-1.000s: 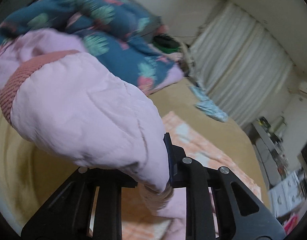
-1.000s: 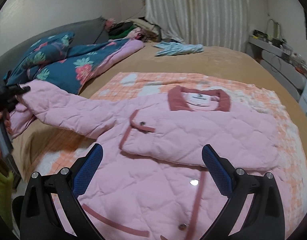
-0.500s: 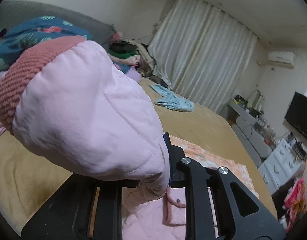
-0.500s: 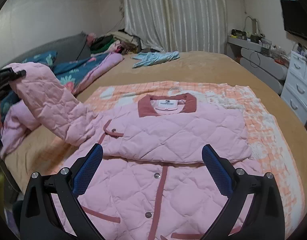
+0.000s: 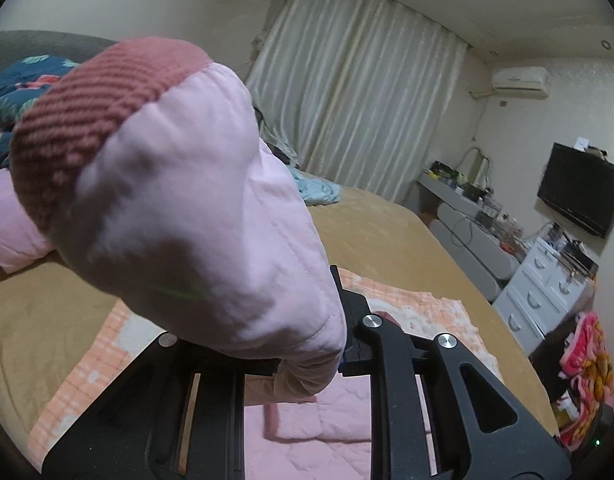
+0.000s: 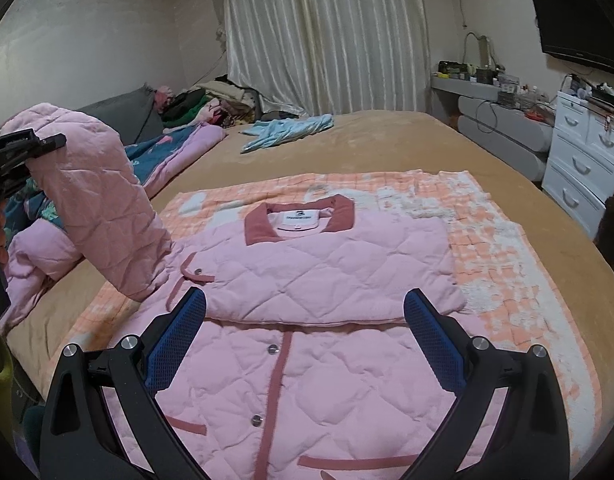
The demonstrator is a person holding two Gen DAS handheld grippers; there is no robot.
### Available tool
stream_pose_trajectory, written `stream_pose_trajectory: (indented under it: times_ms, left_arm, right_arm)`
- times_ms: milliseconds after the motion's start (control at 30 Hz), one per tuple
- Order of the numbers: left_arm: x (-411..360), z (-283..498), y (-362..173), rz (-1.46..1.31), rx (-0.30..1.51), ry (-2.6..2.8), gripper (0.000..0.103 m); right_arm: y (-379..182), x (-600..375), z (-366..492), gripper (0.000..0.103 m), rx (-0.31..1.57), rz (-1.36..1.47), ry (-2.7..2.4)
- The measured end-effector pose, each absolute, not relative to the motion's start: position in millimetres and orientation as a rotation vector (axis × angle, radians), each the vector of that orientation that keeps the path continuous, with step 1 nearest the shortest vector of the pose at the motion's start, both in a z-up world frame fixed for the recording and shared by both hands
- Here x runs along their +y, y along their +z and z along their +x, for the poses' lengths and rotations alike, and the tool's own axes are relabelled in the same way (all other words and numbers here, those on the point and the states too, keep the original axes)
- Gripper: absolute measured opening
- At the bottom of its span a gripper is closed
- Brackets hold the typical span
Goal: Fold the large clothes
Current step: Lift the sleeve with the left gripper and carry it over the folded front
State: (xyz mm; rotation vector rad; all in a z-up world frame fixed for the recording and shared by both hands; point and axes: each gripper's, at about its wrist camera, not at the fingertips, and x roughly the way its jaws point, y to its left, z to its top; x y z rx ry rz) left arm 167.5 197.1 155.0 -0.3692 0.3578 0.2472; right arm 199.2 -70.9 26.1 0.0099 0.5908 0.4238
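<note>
A pink quilted jacket [image 6: 331, 280] with a dark pink collar lies front up on an orange checked blanket [image 6: 503, 248] on the bed. Its right sleeve is folded across the chest. My left gripper [image 5: 307, 360] is shut on the jacket's left sleeve [image 5: 179, 208], whose ribbed dark pink cuff [image 5: 91, 112] fills the left wrist view. In the right wrist view the sleeve [image 6: 103, 216] stands raised at the left, held by the left gripper [image 6: 23, 156]. My right gripper [image 6: 303, 344] is open and empty, hovering over the jacket's front.
A blue floral quilt [image 6: 167, 152] and another pink garment [image 6: 31, 264] lie at the bed's left. A light blue cloth [image 6: 287, 132] lies near the curtains. White drawers [image 6: 579, 160], a grey desk and a wall TV [image 6: 579, 28] stand at the right.
My left gripper has lifted the sleeve up and swung it toward the jacket's body. My right gripper has drawn back and risen a little, staying open.
</note>
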Motion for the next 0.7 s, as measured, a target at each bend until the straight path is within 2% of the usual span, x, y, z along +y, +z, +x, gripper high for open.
stream_pose_trajectory:
  times_ms: [700]
  left_arm:
    - [112, 230, 113, -0.265, 0.464, 0.097, 0.011]
  right_arm:
    - [11, -130, 214, 0.099, 0.592, 0.077, 0.291]
